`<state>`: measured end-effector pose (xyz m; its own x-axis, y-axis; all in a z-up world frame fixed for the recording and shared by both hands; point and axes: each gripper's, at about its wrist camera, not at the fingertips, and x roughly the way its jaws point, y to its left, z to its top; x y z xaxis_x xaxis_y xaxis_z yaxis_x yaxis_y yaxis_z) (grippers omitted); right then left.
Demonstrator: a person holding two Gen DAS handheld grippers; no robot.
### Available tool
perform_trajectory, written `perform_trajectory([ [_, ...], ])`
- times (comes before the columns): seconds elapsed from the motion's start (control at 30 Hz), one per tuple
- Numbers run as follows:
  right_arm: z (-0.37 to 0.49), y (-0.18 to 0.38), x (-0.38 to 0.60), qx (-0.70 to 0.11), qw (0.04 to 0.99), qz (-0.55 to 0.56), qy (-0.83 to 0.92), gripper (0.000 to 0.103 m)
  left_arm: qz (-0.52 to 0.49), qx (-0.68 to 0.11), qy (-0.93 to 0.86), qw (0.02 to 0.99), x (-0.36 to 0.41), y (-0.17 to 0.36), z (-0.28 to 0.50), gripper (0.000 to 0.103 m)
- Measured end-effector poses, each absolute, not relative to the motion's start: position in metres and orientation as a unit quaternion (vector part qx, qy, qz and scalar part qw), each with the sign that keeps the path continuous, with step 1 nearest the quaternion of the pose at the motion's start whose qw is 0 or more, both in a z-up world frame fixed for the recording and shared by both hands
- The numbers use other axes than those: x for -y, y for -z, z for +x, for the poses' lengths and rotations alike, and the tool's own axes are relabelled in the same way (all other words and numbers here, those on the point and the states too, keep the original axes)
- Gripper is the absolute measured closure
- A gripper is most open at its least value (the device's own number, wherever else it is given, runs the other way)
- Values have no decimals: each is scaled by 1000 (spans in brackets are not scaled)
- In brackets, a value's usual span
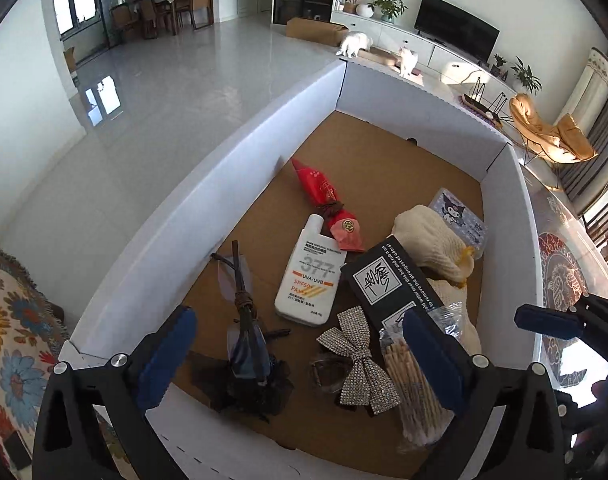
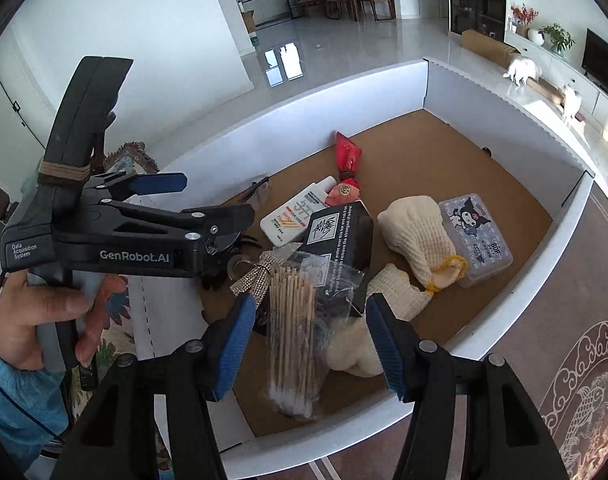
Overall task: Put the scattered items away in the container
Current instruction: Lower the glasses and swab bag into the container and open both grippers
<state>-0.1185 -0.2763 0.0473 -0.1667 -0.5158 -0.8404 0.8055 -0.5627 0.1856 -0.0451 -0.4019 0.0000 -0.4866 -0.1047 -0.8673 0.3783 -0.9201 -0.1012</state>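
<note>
Left wrist view: left gripper (image 1: 300, 344) poised over the white box (image 1: 208, 216), jaws spread wide, nothing clamped. Directly between and beneath the blue pads, on the box's brown floor: dark wrapped bouquet (image 1: 246, 344) by the left pad, rhinestone bow (image 1: 360, 364) toward the right pad, sunscreen bottle (image 1: 310, 276) beyond both. Partly hidden behind the right pad: bag of cotton swabs (image 1: 412, 384).

Right wrist view: right gripper (image 2: 310, 340) also above the box, jaws parted, gripping nothing. Bag of cotton swabs lying on the box floor straight below the gap, touching neither pad. Farther into the box: black carton (image 2: 340, 236), cream mesh pouch (image 2: 418, 236), Kuromi case (image 2: 478, 232), red wrapped cone (image 2: 346, 160).
</note>
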Motion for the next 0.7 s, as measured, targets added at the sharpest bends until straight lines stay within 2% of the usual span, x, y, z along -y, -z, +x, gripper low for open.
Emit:
perform_trajectory([
  [0.13, -129, -67, 264, -172, 425, 458, 762, 44, 502, -143, 836, 169, 383, -10, -45, 0],
  [0.4, -146, -72, 233, -164, 395, 460, 778, 44, 457, -107, 847, 248, 339, -40, -26, 0],
  [0.57, -144, -70, 229, -166, 397, 458, 778, 44, 450, -128, 853, 233, 326, -50, -19, 0],
  [0.7, -141, -66, 231, -175, 397, 454, 778, 44, 446, -134, 847, 257, 321, -49, -13, 0],
])
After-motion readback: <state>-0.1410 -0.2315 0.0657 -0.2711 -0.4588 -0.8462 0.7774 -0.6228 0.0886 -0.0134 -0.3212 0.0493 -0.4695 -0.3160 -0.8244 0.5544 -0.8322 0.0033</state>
